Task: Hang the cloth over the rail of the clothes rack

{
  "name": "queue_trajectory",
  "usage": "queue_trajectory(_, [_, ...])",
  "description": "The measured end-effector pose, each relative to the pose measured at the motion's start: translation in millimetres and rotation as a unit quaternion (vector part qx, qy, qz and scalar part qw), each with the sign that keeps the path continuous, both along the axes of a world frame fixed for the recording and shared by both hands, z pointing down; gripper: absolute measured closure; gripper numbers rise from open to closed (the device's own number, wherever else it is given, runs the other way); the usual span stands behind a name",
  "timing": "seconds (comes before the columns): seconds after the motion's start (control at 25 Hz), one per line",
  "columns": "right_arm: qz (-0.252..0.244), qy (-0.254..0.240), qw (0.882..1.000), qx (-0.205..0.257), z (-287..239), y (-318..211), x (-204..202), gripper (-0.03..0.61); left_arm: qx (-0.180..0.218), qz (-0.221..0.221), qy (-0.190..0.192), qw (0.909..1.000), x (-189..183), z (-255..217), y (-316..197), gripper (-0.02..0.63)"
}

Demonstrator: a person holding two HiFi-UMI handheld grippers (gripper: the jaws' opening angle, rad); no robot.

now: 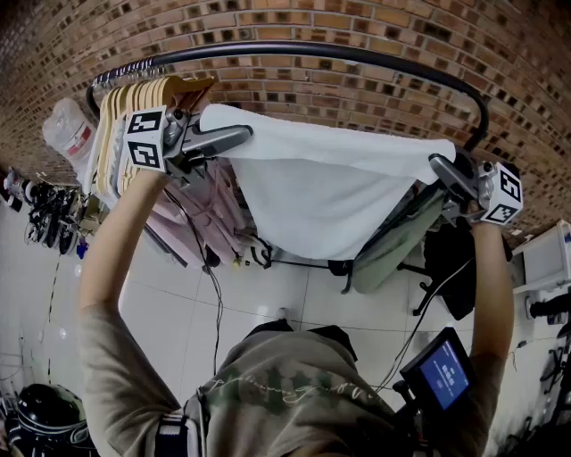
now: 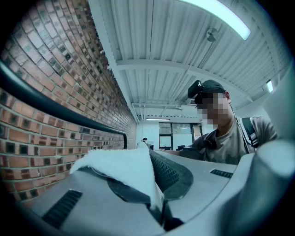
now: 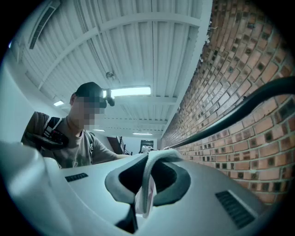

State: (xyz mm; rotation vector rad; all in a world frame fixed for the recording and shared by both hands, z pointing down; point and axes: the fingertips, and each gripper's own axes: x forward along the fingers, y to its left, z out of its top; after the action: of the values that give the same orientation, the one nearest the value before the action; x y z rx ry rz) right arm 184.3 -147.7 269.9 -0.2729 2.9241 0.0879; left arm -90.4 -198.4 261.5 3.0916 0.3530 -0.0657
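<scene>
A red-brown brick wall [image 1: 357,27] with pale mortar fills the background, above a floor of glossy pale tiles [image 1: 268,294]. In front of the wall runs the clothes rack's rail [image 1: 312,49], a smooth black tube that bends down at its right end. The white cloth [image 1: 330,178], thick with a nappy, towel-like surface, is stretched between the two grippers just short of the rail and not yet over it. Its top edge is nearly taut and the rest sags in a soft rounded fold.

The rack holds pink garments [image 1: 210,201] at the left, a dull green garment [image 1: 393,241] at the right, and a tight row of pale wooden hangers [image 1: 134,103] at the far left of the rail.

The left gripper [image 1: 236,136], grey plastic with a marker cube, is clamped on the cloth's left corner, and the right gripper [image 1: 439,165] is clamped on the right corner.

Only the head view shows the cloth's whole span, the clothes on the rack and a small device with a blue screen [image 1: 443,373] at the person's waist. The gripper views alone show the grip. In the left one a fluffy corner spills over the ribbed dark pads, and in the right one a thin folded edge is pinched between the closed jaws. They also show a ribbed white ceiling [image 2: 184,46] with strip lights.
</scene>
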Motion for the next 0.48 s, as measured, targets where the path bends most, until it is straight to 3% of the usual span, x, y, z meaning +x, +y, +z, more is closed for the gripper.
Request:
queue_trajectory(0.24, [0.004, 0.003, 1.000, 0.009, -8, -8, 4, 0.561, 0.005, 0.005, -0.006, 1.0000, 4, -4, -4, 0.597])
queue_trajectory(0.48, [-0.013, 0.009, 1.000, 0.013, -59, -26, 2, 0.561, 0.000, 0.007, 0.004, 1.0000, 0, -45, -22, 0.597])
